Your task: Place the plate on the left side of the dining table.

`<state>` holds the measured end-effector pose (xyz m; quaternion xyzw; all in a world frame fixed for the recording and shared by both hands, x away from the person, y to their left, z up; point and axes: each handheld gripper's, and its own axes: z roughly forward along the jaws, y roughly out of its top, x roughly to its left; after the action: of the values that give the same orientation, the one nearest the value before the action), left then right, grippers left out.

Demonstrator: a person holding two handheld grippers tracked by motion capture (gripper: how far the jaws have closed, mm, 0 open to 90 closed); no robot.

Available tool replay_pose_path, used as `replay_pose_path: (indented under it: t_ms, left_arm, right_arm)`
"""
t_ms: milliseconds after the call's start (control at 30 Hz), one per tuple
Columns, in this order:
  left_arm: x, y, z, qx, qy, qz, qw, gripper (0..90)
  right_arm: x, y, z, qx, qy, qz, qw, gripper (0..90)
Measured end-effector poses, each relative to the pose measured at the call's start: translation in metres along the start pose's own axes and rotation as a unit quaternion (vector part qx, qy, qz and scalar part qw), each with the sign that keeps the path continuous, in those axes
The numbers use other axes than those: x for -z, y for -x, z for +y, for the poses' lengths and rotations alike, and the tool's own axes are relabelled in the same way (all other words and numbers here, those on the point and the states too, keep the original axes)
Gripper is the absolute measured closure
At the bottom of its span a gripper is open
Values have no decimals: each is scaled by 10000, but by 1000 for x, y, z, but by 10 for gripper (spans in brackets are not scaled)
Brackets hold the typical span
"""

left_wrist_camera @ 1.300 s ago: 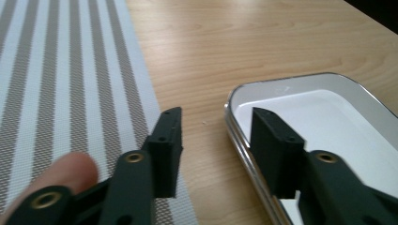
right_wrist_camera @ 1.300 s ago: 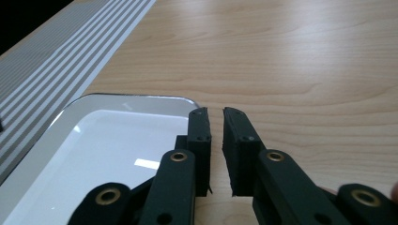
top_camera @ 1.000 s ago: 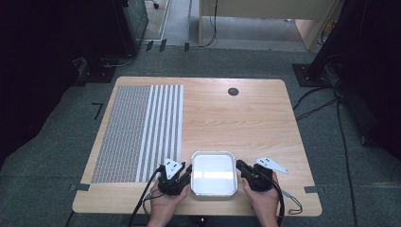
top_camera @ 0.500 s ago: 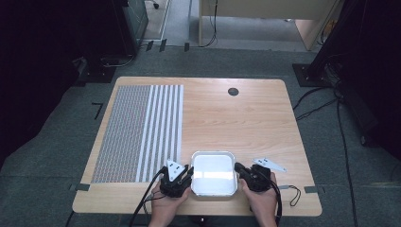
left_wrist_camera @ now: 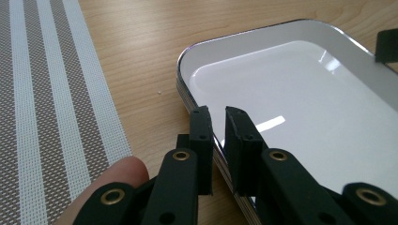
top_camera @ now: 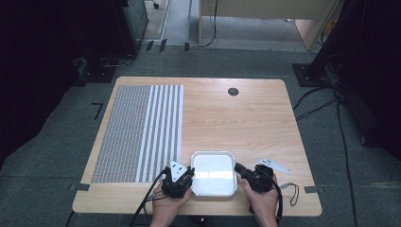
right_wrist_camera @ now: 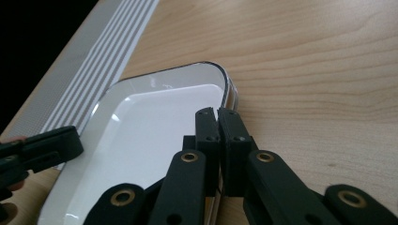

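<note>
Plainly unlabelled, white tray (top_camera: 213, 171) is clamped by both grippers' jaws.

1. The left gripper (top_camera: 189, 172) sits in the person's left hand (top_camera: 171, 201) at the near edge of the counter, its tips turned inward to the right.
2. Its jaws have just been closing and now pinch a thin rim, a narrow gap between them.
3. The right gripper (top_camera: 238, 169), held in the right hand (top_camera: 264, 198), points inward to the left.
4. Its jaws stand pressed nearly together on the opposite rim.
</note>
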<state>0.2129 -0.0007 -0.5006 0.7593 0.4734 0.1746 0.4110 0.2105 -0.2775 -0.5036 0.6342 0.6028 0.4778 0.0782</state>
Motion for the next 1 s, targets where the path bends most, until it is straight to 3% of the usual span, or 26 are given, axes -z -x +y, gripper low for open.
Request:
replay_pose_path:
  t_ms: [100,200,233,367,467,633,1000]
  left_arm:
    - [-1,0,-1,-20,3,-4,10000,828]
    - [-1,0,0,-20,10,-8,10000,826]
    - [0,0,0,-30,29,-14,10000,826]
    - [-1,0,0,-40,39,-27,10000,827]
    - [-1,0,0,-27,42,-41,10000,818]
    - [-2,1,0,-54,41,-59,10000,800]
    - [0,-2,3,59,117,-120,9998,756]
  right_arm:
    - [8,-2,2,-64,178,158,9997,881]
    - [8,-4,1,-15,165,108,9998,876]
    - [4,-5,-1,84,44,-68,9999,863]
    - [-1,-8,-4,153,-89,-222,9996,812]
    - [-3,-13,-4,319,-40,-488,9983,853]
    - [-1,-17,-6,129,91,-667,9977,874]
    - [12,-17,-1,-261,452,-725,9960,890]
